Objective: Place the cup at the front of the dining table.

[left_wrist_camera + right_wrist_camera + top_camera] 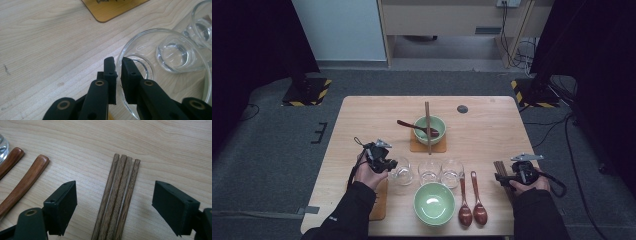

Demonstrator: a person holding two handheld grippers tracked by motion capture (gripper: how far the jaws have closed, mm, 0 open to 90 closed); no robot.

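Clear glass, centre-right of left gripper view, rim pinched by left gripper. Right gripper released, straddling chopsticks, lower ends cut off.

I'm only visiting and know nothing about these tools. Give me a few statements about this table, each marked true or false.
1. The left tool pinches the rim of a glass cup. True.
2. The right tool is clamped on the chopsticks. False: its jaws stand open, with the chopsticks lying between them untouched.
3. Three glass cups stand in a row on the table. True.
4. The far green bowl is empty. False: a spoon rests in it.
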